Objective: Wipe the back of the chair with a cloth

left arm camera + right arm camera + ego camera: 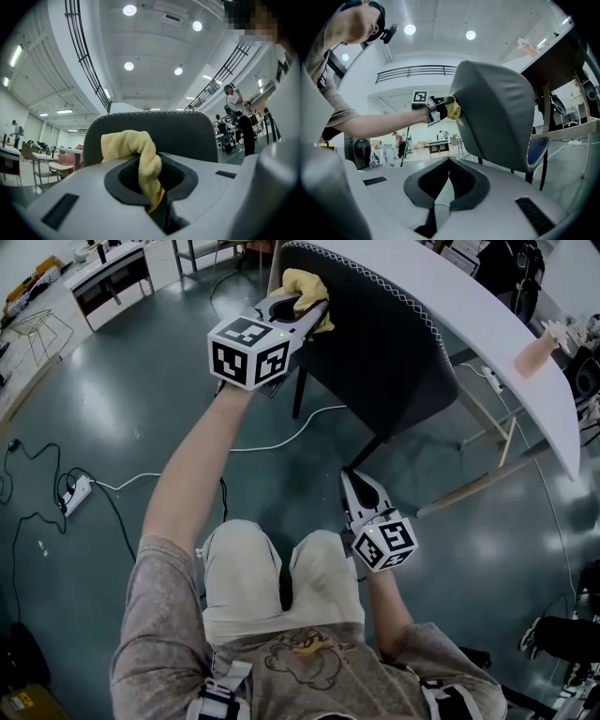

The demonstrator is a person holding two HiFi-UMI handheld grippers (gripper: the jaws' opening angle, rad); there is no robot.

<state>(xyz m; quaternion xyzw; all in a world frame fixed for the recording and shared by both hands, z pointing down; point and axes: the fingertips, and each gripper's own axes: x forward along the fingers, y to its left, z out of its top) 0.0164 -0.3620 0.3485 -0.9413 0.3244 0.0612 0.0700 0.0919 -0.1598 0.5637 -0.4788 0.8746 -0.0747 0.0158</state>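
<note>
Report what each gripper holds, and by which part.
The left gripper pinches the yellow cloth by a twisted end; the right gripper holds nothing.

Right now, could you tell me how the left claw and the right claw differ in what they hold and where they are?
1. The left claw is clamped on the yellow cloth; the right claw is shut on nothing.
2. The left claw is raised to the top edge of the chair back, with the cloth against it; the right claw is held low, apart from the chair back.

Both have their jaws together.
</note>
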